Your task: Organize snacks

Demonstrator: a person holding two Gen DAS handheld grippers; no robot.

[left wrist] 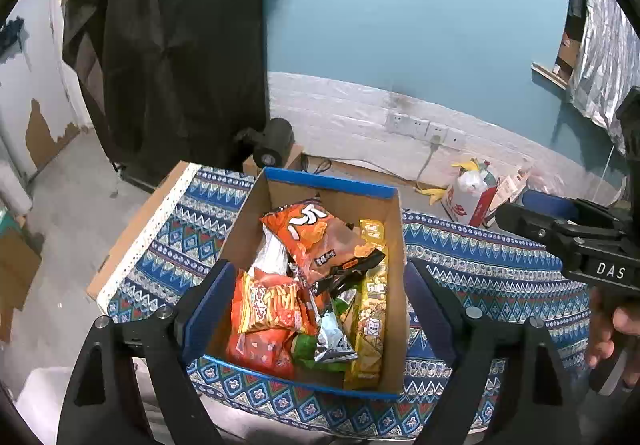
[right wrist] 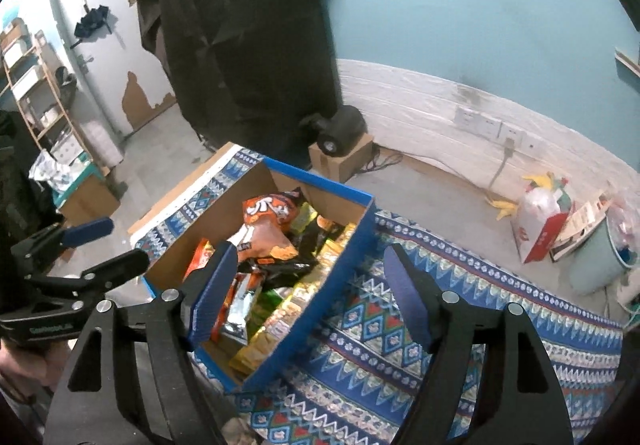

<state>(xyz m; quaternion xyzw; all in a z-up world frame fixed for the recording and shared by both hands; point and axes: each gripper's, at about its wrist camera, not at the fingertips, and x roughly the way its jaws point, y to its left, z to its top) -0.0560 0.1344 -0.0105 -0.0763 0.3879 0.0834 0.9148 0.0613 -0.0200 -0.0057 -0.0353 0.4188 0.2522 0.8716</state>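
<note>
A cardboard box with blue rim [left wrist: 332,183] [right wrist: 340,257] stands on a patterned blue cloth [left wrist: 480,257] [right wrist: 400,325]. It holds several snack bags: a large orange bag [left wrist: 320,237] [right wrist: 268,221] on top, an orange fries bag [left wrist: 272,305], a silver packet [left wrist: 332,337], yellow packs [left wrist: 372,309] [right wrist: 276,329]. My left gripper [left wrist: 316,297] is open and empty above the box's near end. My right gripper [right wrist: 308,297] is open and empty over the box's right wall. The right gripper also shows in the left wrist view [left wrist: 516,217], the left in the right wrist view [right wrist: 116,245].
A black cloth-covered stand [left wrist: 184,45] [right wrist: 240,25] is behind the table. A small black device [left wrist: 276,143] [right wrist: 340,129] sits on a carton. A bag of trash [left wrist: 472,193] [right wrist: 540,217] and a teal bin [right wrist: 600,253] stand on the floor by the wall.
</note>
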